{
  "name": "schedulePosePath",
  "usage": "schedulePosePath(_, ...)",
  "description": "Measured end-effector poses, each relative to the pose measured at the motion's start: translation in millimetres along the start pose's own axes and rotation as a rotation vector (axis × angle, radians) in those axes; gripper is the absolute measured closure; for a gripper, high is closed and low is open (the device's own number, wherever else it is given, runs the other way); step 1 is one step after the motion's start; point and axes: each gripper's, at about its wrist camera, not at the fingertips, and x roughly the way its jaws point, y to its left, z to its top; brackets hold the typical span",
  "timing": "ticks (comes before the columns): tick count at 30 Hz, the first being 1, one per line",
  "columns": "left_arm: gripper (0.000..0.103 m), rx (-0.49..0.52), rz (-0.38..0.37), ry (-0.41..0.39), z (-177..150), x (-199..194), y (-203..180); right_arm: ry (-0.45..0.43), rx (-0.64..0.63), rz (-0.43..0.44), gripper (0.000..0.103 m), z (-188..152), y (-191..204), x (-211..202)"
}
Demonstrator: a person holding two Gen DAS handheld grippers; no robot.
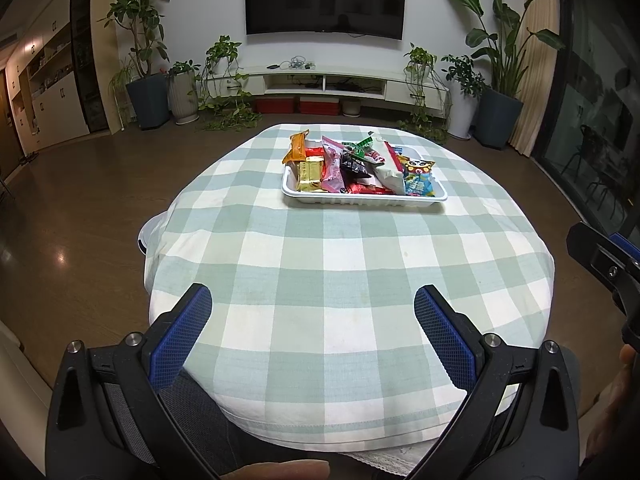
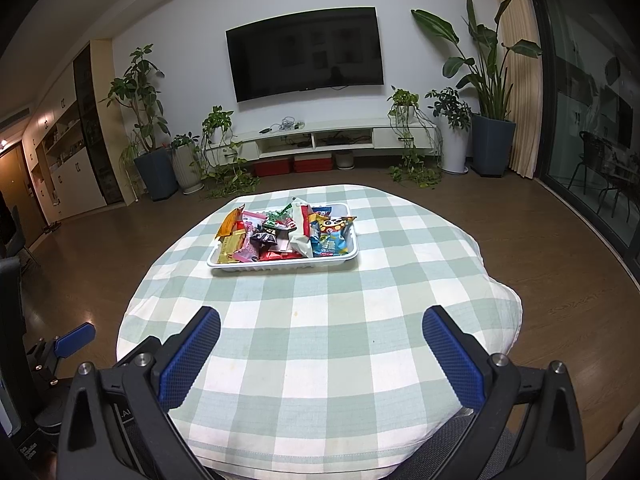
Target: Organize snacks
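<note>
A round bench (image 1: 320, 280) is covered with a green and white checked cloth (image 2: 320, 340). On its far half stands a white tray (image 1: 362, 199), and all the snacks (image 1: 360, 164) lie inside it in a loose pile. At the left end of the tray an orange packet (image 1: 297, 146) leans on the rim, with a gold packet (image 1: 309, 176) just in front of it. Beside them is a pink packet (image 1: 333, 166), then dark and green wrappers in the middle, a long white packet (image 1: 390, 172), and at the right end a blue packet with a panda (image 1: 418, 176).

The left gripper (image 1: 313, 320) hangs over the near edge of the bench. Its blue fingers (image 1: 182, 334) are spread wide apart and hold nothing. The right gripper (image 2: 320, 344) is also over the near part of the cloth, with its fingers (image 2: 454, 360) wide apart and nothing between them. Both grippers are well apart from the tray.

Behind the bench there are a dark television (image 2: 306, 54) on the wall, a low white cabinet (image 2: 320, 140) and several potted plants (image 2: 486, 92).
</note>
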Motion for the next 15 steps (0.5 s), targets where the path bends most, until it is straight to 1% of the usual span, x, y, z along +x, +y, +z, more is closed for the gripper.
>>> schedulePosePath(15,0.000,0.001,0.001,0.001,0.4,-0.4,0.2,0.002,-0.002,0.000,0.000,0.7,1.0,-1.4)
